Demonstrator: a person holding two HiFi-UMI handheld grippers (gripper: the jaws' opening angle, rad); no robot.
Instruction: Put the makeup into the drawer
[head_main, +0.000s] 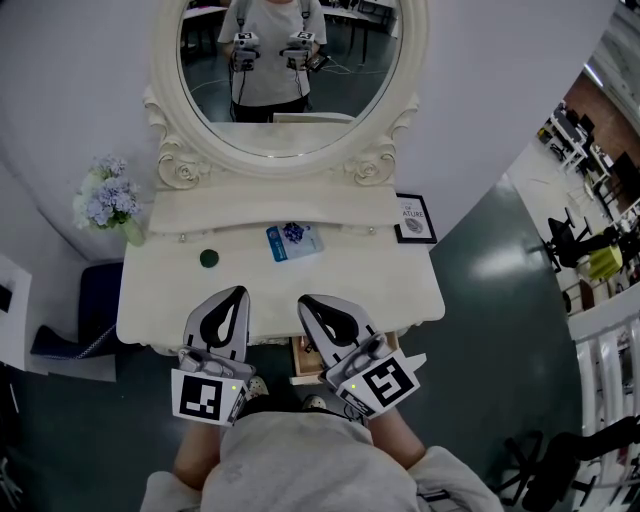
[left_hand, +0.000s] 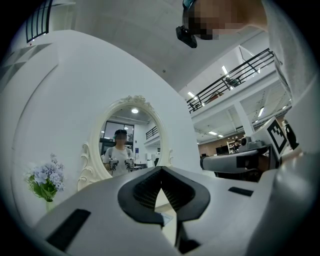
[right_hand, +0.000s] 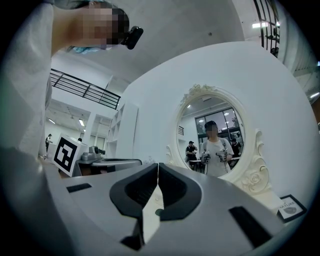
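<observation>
Two grippers, lower centre: left gripper (head_main: 237, 292), right gripper (head_main: 306, 301). One dressing table (head_main: 400, 290). One oval mirror (head_main: 290, 80), top centre. One flower bunch (head_main: 105, 195), left. One framed card (head_main: 414, 219), right. One blue packet (head_main: 294, 241), one dark green round item (head_main: 208, 258), centre.

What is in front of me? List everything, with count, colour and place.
dressing table: one, cream-white, centre
mirror: one, oval, cream carved frame, at the table's back
flowers: one bunch, lavender and white, table's back left corner
round item: one, dark green, tabletop left of centre
packet: one, blue and white, lying flat at mid tabletop
framed picture: one, black frame, table's back right
box-like thing: one, dark blue, on the floor left of the table
left tool: one, white and black, shut, empty, over the table's front edge
right tool: one, same colours, shut, empty, beside it
</observation>
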